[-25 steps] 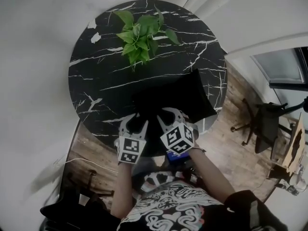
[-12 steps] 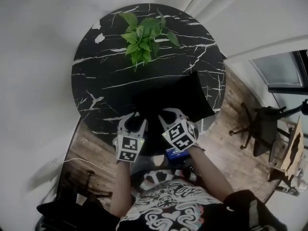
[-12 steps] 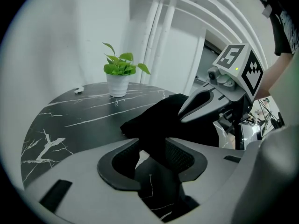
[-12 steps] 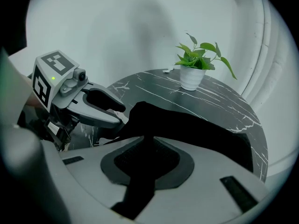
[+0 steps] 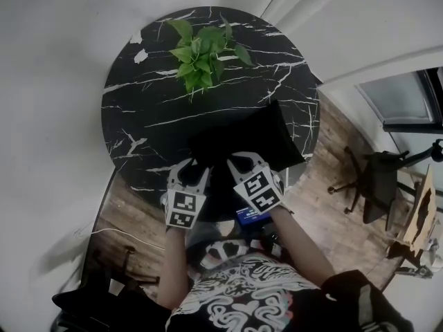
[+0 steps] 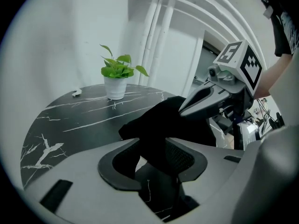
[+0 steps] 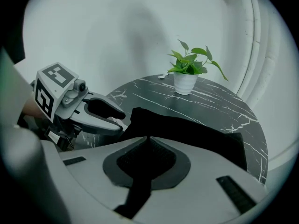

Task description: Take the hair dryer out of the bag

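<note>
A black fabric bag [image 5: 257, 138] lies on the round black marble table [image 5: 138, 116], near its front edge. My left gripper [image 5: 192, 169] sits at the bag's near left corner. Dark fabric [image 6: 159, 120] fills the gap between its tips [image 6: 153, 141], and its jaws stand fairly wide around it. My right gripper [image 5: 242, 160] is at the bag's near edge. Its jaws have just been closing and now meet [image 7: 148, 138] on a thin fold of the bag [image 7: 196, 134]. The two grippers are close together. No hair dryer shows; the bag hides whatever is in it.
A potted green plant [image 5: 204, 50] stands at the table's far side, and a small white object [image 5: 140, 37] lies near the far left rim. Beyond the table's right edge, a dark chair [image 5: 377, 178] stands on the wooden floor. White walls rise behind.
My right gripper has rolled slightly and its jaws have closed onto the bag's edge. The left gripper has kept still with the fabric between its jaws.
</note>
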`<action>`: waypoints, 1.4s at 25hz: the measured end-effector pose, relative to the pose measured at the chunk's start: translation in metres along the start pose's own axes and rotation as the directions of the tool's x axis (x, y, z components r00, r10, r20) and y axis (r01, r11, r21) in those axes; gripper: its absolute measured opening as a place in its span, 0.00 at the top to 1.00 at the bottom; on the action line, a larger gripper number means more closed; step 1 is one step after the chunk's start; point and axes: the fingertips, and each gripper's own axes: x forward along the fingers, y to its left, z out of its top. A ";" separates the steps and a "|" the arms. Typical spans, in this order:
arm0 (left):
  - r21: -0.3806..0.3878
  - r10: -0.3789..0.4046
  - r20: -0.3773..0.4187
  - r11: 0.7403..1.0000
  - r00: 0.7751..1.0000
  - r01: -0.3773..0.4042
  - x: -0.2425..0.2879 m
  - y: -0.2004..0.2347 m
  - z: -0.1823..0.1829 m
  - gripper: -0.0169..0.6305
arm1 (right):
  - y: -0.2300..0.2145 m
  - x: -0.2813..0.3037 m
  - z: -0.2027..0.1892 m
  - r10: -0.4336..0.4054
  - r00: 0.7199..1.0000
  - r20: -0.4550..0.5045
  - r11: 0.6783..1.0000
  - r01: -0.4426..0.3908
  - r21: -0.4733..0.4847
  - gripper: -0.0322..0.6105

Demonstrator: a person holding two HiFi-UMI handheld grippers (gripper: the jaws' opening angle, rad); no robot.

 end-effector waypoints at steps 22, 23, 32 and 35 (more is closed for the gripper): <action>0.293 -0.045 -0.117 0.953 0.992 0.078 0.033 -0.019 0.000 0.94 | -0.019 -0.060 0.022 0.064 0.966 0.251 0.957 -0.131 0.259 0.91; 0.318 -0.045 -0.120 0.945 0.992 0.082 0.036 -0.021 0.002 0.94 | -0.020 -0.063 0.023 0.068 0.963 0.260 0.954 -0.139 0.264 0.91; 0.381 -0.228 -0.136 0.886 0.964 0.263 0.048 -0.057 0.019 0.95 | -0.033 -0.081 0.022 0.070 0.951 0.300 0.944 -0.160 0.288 0.91; 0.428 -0.248 -0.131 0.859 0.960 0.280 0.045 -0.065 0.025 0.90 | -0.038 -0.085 0.017 0.063 0.951 0.302 0.938 -0.159 0.307 0.91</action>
